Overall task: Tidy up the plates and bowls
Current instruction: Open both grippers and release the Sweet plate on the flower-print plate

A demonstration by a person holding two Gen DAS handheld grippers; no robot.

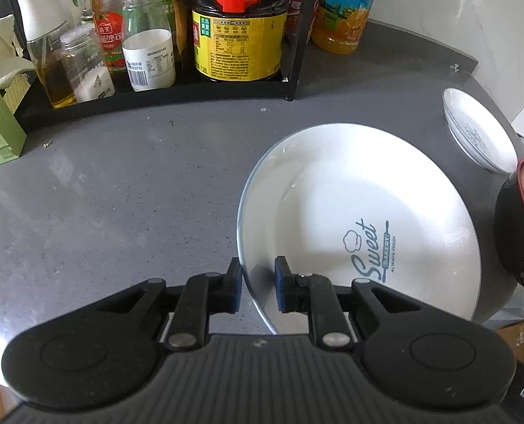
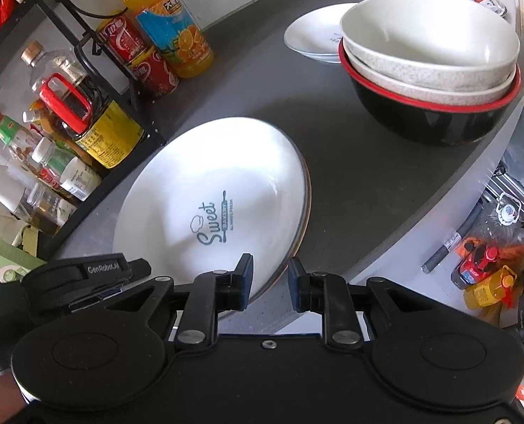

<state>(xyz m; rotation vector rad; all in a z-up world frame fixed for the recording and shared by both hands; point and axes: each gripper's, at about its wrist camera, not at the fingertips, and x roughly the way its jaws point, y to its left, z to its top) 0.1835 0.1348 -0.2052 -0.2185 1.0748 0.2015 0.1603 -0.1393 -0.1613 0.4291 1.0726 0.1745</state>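
Your left gripper [image 1: 258,284] has its two blue pads set a narrow gap apart with the near rim of the white "Sweet Bakery" plate [image 1: 361,212] running between them — one pad under the rim's outer side, the other over the inner face; whether they actually pinch the rim you cannot tell from this view. Your right gripper [image 2: 271,282] stands part open, and the same plate's [image 2: 212,190] near edge sits in the gap, close by the left pad, with nothing clamped. The plate lies on the grey countertop [image 1: 120,183], tilted a little, with a second rim showing beneath its right edge in the right wrist view. Behind and to the right is a stack of bowls [image 2: 431,67] — two pale ones nested in a black, red-rimmed one — and a small white dish [image 2: 315,35] just beyond it. A rack of bottles [image 1: 163,35] lines the back.
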